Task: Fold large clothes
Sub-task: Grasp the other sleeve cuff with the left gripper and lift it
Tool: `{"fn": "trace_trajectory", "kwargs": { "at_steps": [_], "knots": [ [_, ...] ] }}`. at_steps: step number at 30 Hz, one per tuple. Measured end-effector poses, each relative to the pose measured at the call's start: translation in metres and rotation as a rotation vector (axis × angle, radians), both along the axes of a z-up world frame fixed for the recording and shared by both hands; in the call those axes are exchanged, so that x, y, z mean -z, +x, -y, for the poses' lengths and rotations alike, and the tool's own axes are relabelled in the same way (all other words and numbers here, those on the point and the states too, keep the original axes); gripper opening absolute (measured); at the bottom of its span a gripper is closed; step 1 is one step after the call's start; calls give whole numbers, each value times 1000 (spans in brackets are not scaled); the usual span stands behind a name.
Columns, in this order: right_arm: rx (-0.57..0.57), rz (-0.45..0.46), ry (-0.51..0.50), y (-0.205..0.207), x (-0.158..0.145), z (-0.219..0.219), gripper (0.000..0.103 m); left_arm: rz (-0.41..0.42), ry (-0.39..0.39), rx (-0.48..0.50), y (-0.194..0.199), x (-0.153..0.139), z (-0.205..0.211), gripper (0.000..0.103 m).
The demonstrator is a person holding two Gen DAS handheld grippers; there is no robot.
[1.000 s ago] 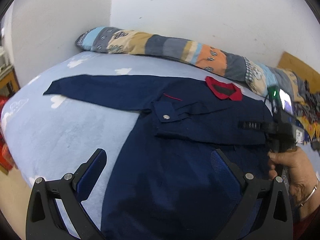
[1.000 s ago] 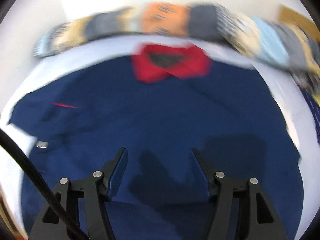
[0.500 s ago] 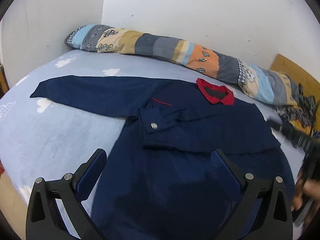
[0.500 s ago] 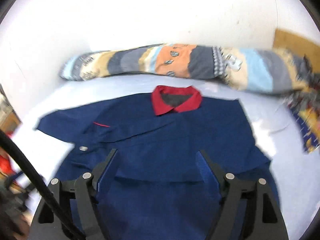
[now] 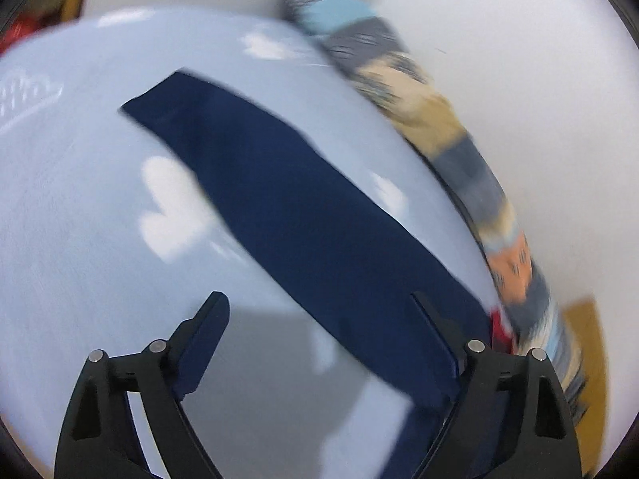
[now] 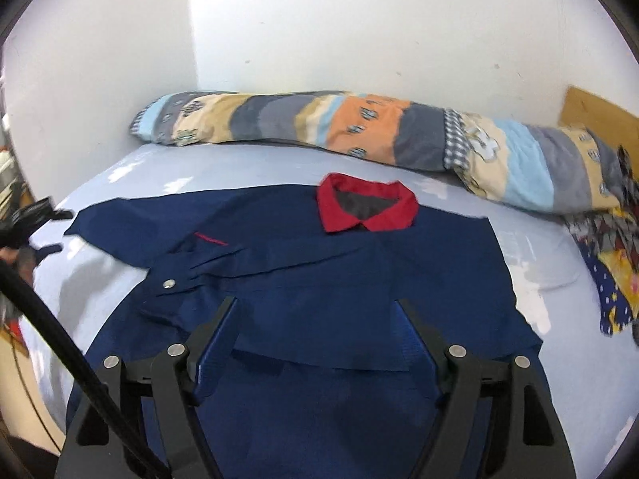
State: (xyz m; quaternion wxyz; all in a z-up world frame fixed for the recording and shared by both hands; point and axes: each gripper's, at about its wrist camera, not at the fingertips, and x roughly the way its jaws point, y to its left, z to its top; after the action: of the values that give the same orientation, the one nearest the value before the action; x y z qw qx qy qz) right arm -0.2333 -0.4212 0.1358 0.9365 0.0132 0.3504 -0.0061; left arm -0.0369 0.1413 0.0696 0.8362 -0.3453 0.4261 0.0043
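Note:
A navy shirt (image 6: 319,287) with a red collar (image 6: 365,209) lies flat on the light blue bed. One sleeve is folded across its chest, its cuff snap (image 6: 169,283) showing. The other sleeve (image 5: 287,207) stretches out to the left over the sheet. My left gripper (image 5: 319,307) is open and empty above that sleeve near the shoulder; its view is blurred. It also shows in the right wrist view (image 6: 36,215) at the far left, beside the sleeve's end. My right gripper (image 6: 315,311) is open and empty above the shirt's lower body.
A long patchwork bolster (image 6: 359,131) lies along the white wall behind the shirt. Patterned fabric (image 6: 611,271) is heaped at the bed's right. A wooden board (image 6: 599,111) leans at the back right. A black cable (image 6: 60,343) crosses the lower left of the right wrist view.
My left gripper has swung left and turned toward the outstretched sleeve. My right gripper has pulled back and up from the shirt, and its view has steadied.

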Motion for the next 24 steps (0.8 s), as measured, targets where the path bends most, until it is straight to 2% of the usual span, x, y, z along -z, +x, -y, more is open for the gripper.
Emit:
{"fn": "trace_trajectory", "kwargs": {
  "at_steps": [4, 5, 7, 9, 10, 17, 18, 19, 20, 21, 24],
  "knots": [
    [-10, 11, -9, 0, -3, -7, 81, -46, -38, -110, 32, 26, -56, 87],
    [-2, 8, -9, 1, -2, -7, 81, -39, -72, -129, 39, 33, -67, 87],
    [5, 1, -6, 4, 2, -7, 81, -25, -135, -152, 46, 46, -77, 81],
    [7, -13, -3, 8, 7, -7, 81, 5, -193, -174, 55, 57, -87, 80],
    [11, -18, -3, 9, 9, -7, 81, 19, -202, -184, 59, 60, -90, 77],
    [53, -54, -24, 26, 27, 3, 81, 144, -264, -290, 94, 74, -109, 77],
    [72, -65, -19, 30, 30, 7, 81, 158, -258, -300, 96, 73, -109, 72],
    [84, -72, -8, 31, 32, 12, 81, 173, -239, -317, 96, 70, -108, 33],
    [95, -79, 13, 33, 34, 16, 81, 175, -232, -301, 98, 68, -105, 6],
    [98, -85, 30, 34, 35, 19, 81, 169, -218, -301, 97, 65, -103, 5],
    [112, -95, 3, 37, 39, 23, 81, 205, -92, -284, 90, 41, -90, 5]
  ]
}}
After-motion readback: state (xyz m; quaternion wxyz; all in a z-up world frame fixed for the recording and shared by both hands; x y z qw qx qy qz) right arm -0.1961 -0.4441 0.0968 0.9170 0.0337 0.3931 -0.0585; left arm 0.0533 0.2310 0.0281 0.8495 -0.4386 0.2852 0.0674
